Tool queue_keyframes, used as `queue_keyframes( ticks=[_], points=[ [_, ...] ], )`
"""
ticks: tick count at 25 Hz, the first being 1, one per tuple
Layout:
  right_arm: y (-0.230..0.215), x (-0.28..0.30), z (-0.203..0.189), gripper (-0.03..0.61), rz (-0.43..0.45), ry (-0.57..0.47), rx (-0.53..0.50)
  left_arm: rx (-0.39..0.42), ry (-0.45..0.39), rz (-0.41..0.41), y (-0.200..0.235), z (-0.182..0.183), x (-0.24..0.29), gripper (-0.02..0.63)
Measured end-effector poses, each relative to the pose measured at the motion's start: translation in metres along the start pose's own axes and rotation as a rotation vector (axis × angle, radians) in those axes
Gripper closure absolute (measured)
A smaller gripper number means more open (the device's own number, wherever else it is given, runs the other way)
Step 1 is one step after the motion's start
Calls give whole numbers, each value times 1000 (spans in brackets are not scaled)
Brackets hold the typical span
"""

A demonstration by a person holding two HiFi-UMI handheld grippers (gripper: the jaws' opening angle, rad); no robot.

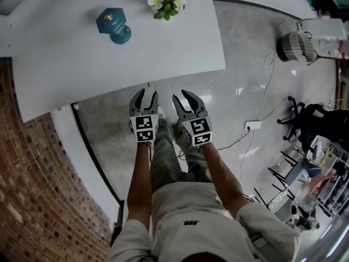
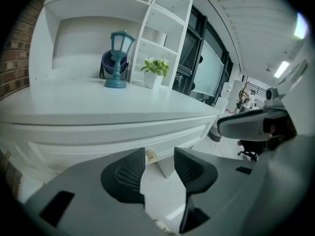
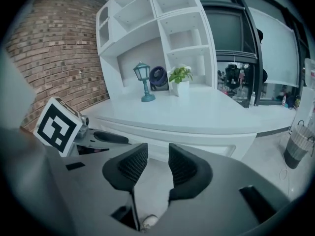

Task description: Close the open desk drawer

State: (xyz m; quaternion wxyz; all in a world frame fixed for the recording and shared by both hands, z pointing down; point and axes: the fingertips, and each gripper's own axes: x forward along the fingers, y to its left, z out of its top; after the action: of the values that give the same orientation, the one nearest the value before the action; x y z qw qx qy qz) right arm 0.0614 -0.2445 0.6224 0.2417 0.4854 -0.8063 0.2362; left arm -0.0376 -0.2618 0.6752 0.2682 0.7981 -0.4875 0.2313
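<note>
The drawer (image 2: 98, 142) sits in the front of the white desk (image 1: 109, 64), under the top. Its long panel lies flush with the desk's front face, so it reads as pushed in. A small brass-coloured handle (image 2: 151, 156) juts from that front.

Both grippers hang in front of the desk, off its near edge and clear of it, side by side and close together. The left gripper (image 1: 146, 95) is released: in the left gripper view (image 2: 160, 154) its ribbed pads (image 2: 129, 173) stand apart with nothing between them. The handle shows through the gap, away from the pads. The right gripper (image 1: 184, 98) is also released. In the right gripper view (image 3: 157, 149) only floor and the desk's front show between its pads (image 3: 132, 165).

On the desk top, toward its back, stand a teal lantern lamp (image 1: 114, 26) and a potted plant (image 1: 166, 1). A purple fan (image 3: 158, 76) stands behind the lamp. White shelves (image 2: 162, 23) rise from the back of the desk. A brick wall (image 1: 32, 190) runs along the desk's left side. On the floor to the right of the desk lie a power strip (image 1: 252, 125), a ribbed bin (image 1: 297, 45) and a black chair (image 1: 311, 119), all well apart from it.
</note>
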Motion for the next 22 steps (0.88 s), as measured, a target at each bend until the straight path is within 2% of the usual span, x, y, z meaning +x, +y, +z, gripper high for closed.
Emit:
queue_keyframes(
  ticks=[8, 15, 19, 22],
  points=[
    [25, -66, 65, 442, 15, -98, -81, 49, -102, 33, -18, 53, -86, 417],
    [42, -119, 83, 443, 87, -193, -96, 81, -179, 110, -45, 79, -147, 419],
    [59, -134, 82, 442, 120, -237, -104, 55, -230, 147, -52, 82, -172, 419],
    [61, -164, 88, 443, 121, -273, -81, 98, -250, 158, -69, 92, -200, 419]
  ],
)
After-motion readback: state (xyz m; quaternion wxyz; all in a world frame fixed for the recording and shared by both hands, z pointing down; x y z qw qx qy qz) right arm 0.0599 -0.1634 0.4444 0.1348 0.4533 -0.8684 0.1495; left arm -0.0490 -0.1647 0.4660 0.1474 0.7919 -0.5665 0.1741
